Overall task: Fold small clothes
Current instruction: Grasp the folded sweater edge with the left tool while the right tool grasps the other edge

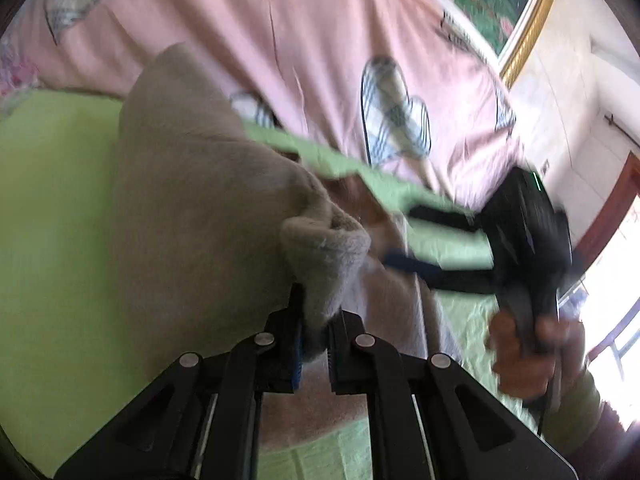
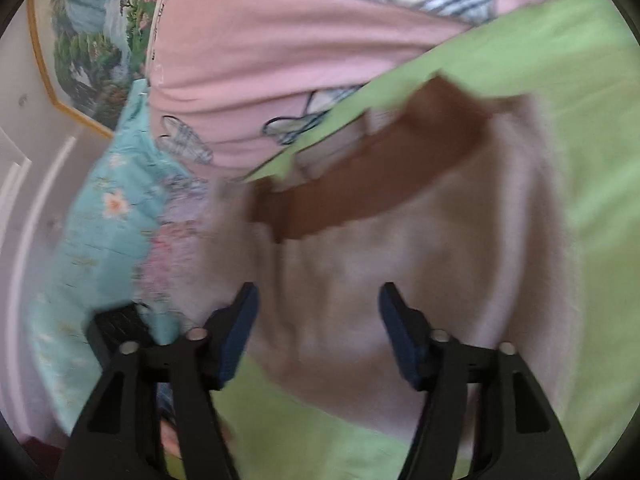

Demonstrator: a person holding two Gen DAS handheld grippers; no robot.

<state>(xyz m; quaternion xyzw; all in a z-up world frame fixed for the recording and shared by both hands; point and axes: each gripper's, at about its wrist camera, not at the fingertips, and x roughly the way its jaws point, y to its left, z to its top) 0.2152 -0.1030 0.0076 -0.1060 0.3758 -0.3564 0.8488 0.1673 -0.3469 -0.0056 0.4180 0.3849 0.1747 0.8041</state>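
Observation:
A small beige fleece garment (image 1: 192, 200) lies on a green sheet (image 1: 48, 208). My left gripper (image 1: 314, 336) is shut on a bunched edge of it and lifts that edge. In the right wrist view the same garment (image 2: 400, 280) shows pale with a brown band (image 2: 360, 184) across its top, blurred by motion. My right gripper (image 2: 316, 320) is open and empty, its jaws wide apart above the garment. The right gripper also shows in the left wrist view (image 1: 420, 240), held in a hand at the right, over the cloth.
A pink quilt (image 1: 280, 40) with plaid heart patches lies behind the garment. A blue floral blanket (image 2: 100, 232) sits at the left of the right wrist view. A framed landscape picture (image 2: 88, 40) hangs on the wall. A bright window (image 1: 616, 320) is at the right.

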